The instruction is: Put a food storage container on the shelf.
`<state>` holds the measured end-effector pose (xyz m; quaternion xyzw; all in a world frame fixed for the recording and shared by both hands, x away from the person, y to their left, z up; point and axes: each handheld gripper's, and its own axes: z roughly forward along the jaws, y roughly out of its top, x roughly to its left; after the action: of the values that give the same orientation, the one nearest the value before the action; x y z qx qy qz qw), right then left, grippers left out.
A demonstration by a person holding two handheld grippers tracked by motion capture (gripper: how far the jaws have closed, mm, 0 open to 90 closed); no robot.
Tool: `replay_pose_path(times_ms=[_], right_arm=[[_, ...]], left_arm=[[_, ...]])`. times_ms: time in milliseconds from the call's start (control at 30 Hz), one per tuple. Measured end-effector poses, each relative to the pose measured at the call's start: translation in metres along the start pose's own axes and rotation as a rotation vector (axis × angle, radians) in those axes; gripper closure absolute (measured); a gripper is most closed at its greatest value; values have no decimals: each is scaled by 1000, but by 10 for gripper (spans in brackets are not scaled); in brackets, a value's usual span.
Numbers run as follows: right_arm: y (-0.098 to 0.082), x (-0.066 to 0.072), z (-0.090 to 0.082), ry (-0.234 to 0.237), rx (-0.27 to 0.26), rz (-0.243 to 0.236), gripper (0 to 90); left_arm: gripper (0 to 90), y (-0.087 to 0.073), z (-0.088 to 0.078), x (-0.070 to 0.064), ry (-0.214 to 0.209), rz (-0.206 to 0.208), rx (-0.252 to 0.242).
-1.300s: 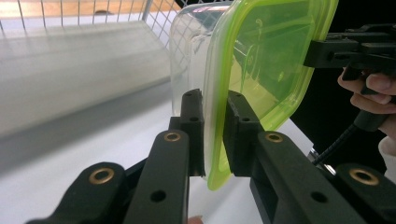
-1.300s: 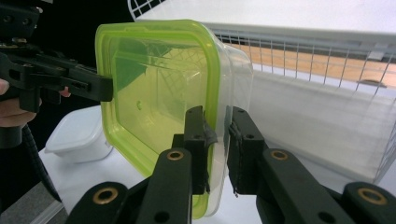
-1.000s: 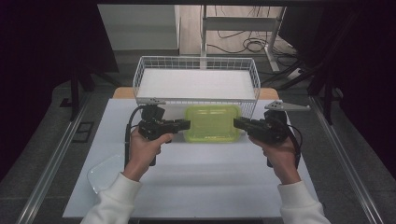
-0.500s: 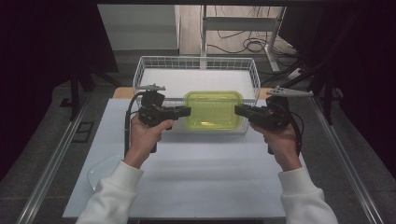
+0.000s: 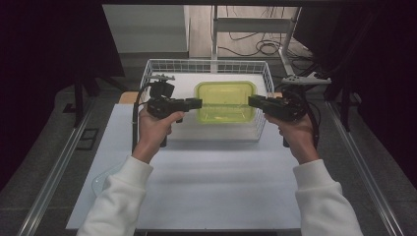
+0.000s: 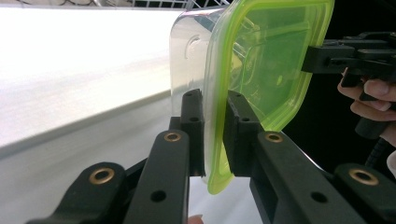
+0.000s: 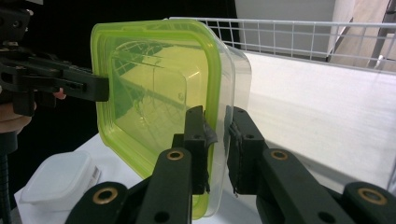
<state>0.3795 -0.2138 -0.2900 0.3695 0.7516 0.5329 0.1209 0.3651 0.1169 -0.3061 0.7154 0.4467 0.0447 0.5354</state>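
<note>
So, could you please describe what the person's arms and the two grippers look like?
Both arms wear long white sleeves, with the hands left bare. The left gripper and right gripper are black, each with two blocky jaws on linkage arms pinned with brass-coloured rivets. A grey three-cornered plate sits on top of each, and a black cable trails from each.

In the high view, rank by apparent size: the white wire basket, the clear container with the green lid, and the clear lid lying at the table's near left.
1. White wire basket, largest.
2. Clear container with the green lid, held between both grippers.
3. Clear lid, smallest as seen, though a sleeve hides part of it.
</note>
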Motion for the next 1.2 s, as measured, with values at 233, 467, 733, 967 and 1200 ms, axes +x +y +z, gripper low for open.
replay_pose_path(times_ms=[233, 467, 733, 967, 1200], right_arm=[[16, -4, 8, 4, -7, 14, 788], [25, -9, 12, 10, -4, 35, 788], [31, -18, 25, 18, 6, 73, 788], [34, -24, 43, 22, 22, 97, 789], [36, -32, 57, 25, 31, 129, 789]], left_arm=[[793, 18, -2, 6, 11, -9, 0], [794, 26, 0, 10, 6, -25, 6], [794, 34, 6, 23, 17, -56, 27], [793, 40, 9, 38, 27, -81, 37], [793, 47, 15, 49, 45, -85, 52]])
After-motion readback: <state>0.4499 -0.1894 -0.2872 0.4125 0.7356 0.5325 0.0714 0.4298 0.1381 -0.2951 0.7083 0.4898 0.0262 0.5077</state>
